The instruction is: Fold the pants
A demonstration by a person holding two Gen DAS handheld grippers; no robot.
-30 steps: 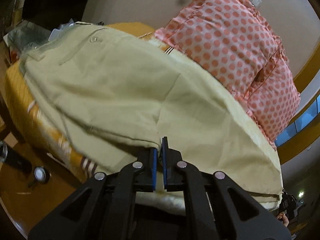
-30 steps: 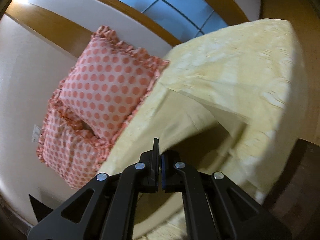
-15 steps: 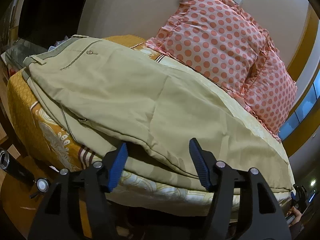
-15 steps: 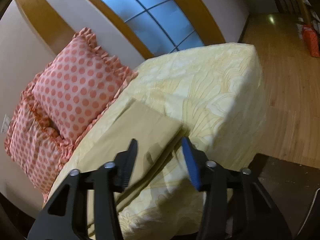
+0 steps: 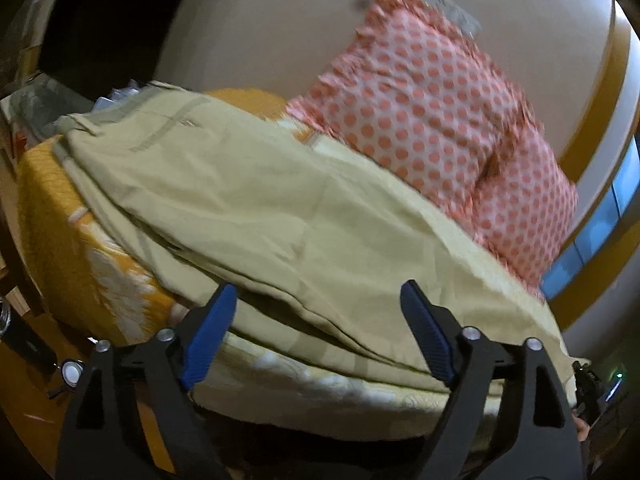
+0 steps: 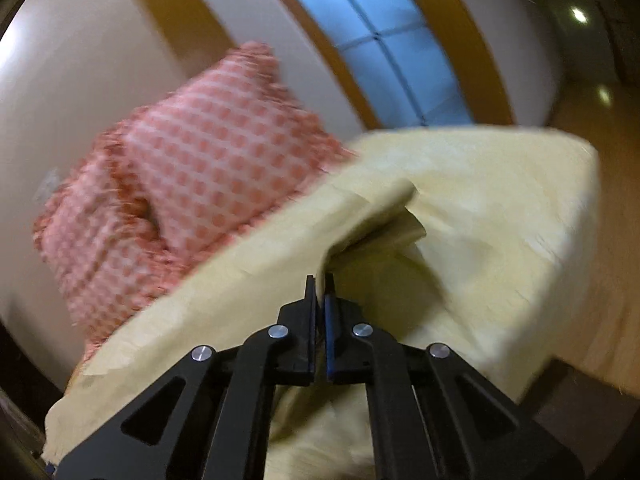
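Across my bed (image 5: 60, 216), khaki pants (image 5: 256, 200) lie creased lengthwise; left hand-held gripper (image 5: 316, 316) gapes wide, right hand-held gripper (image 6: 320, 280) pinches a lifted pants edge.

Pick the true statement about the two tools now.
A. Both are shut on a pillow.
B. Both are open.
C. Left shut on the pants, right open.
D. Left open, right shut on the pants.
D: the left tool has its fingers spread over the pants, gripping nothing, while the right tool pinches a raised fold of them.
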